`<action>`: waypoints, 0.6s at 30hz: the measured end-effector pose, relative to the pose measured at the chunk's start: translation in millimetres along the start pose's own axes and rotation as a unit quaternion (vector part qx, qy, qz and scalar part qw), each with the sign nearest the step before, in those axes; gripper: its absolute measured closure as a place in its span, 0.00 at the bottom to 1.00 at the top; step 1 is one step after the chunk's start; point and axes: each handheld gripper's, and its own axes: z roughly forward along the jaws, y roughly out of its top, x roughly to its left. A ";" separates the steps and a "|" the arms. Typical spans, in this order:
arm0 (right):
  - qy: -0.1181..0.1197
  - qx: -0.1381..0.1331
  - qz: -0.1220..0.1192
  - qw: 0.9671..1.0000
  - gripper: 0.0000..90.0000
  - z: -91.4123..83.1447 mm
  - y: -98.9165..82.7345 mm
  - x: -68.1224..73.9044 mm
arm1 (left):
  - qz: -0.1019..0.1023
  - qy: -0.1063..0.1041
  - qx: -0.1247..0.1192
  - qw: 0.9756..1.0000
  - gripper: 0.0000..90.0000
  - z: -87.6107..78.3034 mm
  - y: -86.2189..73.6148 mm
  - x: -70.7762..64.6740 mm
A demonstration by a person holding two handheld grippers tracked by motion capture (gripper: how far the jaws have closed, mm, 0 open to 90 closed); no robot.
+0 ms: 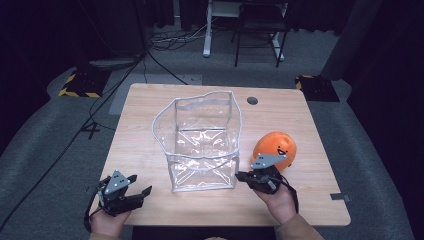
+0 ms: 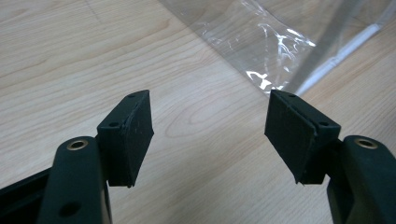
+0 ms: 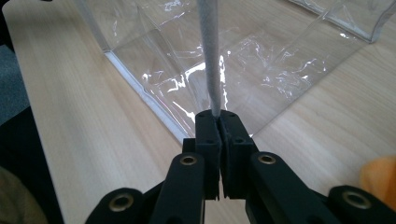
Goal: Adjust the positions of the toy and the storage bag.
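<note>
high view: wooden table [image 1: 150, 100] seen from above, with a clear plastic bag [image 1: 202, 145] standing open at its middle, white-trimmed rim up. just right of the bag, an orange ball-like toy [image 1: 277, 145] with a small face drawn on it, resting on the tabletop. left gripper [image 1: 135, 187] held low at the near left corner of the table, jaws spread, well apart from the bag. right gripper [image 1: 239, 176] at the bag's near right corner, tips against the bag's edge, just in front of the orange toy; jaw gap too small to judge from up here. a hand behind each gripper at the bottom edge, a tan sleeve on the right one.

left gripper view: left gripper [image 2: 208, 128] with both black pads wide apart, nothing between them but bare wood. beyond the right pad, a corner of the clear plastic bag [image 2: 261, 42] with its white trim.

right gripper view: shows what the overhead cannot. right gripper [image 3: 218, 119] with jaws pressed together on the bag's white edge strip [image 3: 210, 56], which rises straight up from the tips. behind, the clear plastic bag [image 3: 280, 60], wrinkled and glinting. at the lower right corner, a sliver of the orange toy [image 3: 379, 175].
</note>
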 end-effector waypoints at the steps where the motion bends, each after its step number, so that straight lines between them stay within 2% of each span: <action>1: -0.003 0.000 0.000 1.000 0.97 -3.9 -3.6 1.7 | 0.000 0.000 0.000 1.000 0.36 0.0 0.0 0.0; 3: -0.011 0.000 -0.001 1.000 0.97 -11.5 -10.5 5.5 | 0.004 -0.006 0.002 1.000 0.36 4.9 3.6 -1.0; 13: -0.015 -0.003 0.010 1.000 0.97 -42.2 -40.2 25.9 | 0.023 -0.023 0.008 0.999 0.36 18.0 13.9 -4.5; 18: -0.015 -0.004 0.018 1.000 0.97 -56.1 -53.5 34.4 | 0.024 -0.028 0.009 0.999 0.36 24.3 17.4 -6.1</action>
